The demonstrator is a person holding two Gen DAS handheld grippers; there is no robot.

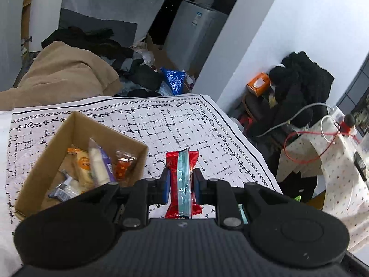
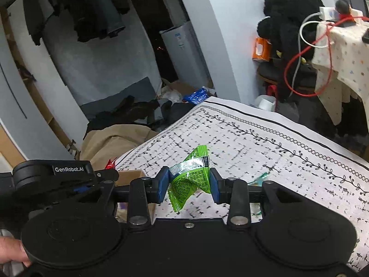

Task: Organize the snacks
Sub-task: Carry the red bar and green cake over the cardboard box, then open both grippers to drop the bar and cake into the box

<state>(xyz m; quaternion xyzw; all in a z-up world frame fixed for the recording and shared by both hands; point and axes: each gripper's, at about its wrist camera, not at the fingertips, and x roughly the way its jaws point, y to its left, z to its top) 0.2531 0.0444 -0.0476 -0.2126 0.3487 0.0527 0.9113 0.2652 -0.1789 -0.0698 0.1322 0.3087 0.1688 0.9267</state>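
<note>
Your left gripper (image 1: 181,182) is pinching a red foil snack packet with a teal stripe (image 1: 182,182), long axis along the fingers. The open brown cardboard box (image 1: 41,168) is lying just left, nearer this hand. Your right gripper (image 2: 188,181) is squeezing a crumpled green wrapper (image 2: 190,177).

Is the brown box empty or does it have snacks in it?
It has snacks. The open cardboard box holds several wrapped packets, seen from the left wrist view.

- "GenRobot.AI" in white letters on the black body of the left gripper (image 2: 104,174), seen at the left of the right wrist view.
- Print on the green packet (image 2: 190,176) is too small to read.
</note>
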